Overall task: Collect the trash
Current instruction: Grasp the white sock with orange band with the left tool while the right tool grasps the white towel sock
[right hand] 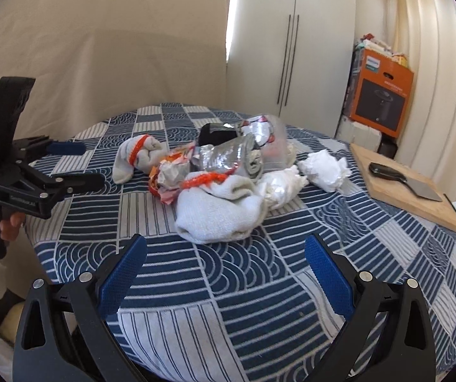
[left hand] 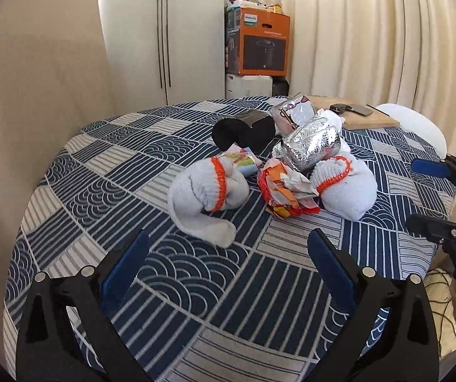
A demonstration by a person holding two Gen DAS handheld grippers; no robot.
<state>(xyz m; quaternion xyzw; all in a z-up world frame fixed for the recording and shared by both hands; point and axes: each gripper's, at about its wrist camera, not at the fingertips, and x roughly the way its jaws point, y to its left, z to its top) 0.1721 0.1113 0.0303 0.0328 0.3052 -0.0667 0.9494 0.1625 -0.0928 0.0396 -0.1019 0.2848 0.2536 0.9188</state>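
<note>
A heap of trash lies mid-table on the blue patterned cloth (left hand: 196, 286). It holds a crumpled orange wrapper (left hand: 283, 192), a silver foil bag (left hand: 314, 146), a clear plastic pack (left hand: 291, 113), a small colourful packet (left hand: 244, 160) and a black tub on its side (left hand: 244, 130). Two white socks with orange bands (left hand: 209, 187) (left hand: 345, 187) flank the wrapper. A crumpled white tissue (right hand: 323, 168) sits right of the heap. My left gripper (left hand: 228, 242) is open, short of the near sock. My right gripper (right hand: 226, 245) is open in front of the other sock (right hand: 218, 213). Each gripper holds nothing.
A wooden cutting board (right hand: 419, 203) with a knife (right hand: 403, 183) lies at the table's far right edge. A white chair (left hand: 419, 127) stands behind it. An orange box (left hand: 260, 44) and a wardrobe (left hand: 164, 31) are against the wall. A hand holds the left gripper (right hand: 91, 164).
</note>
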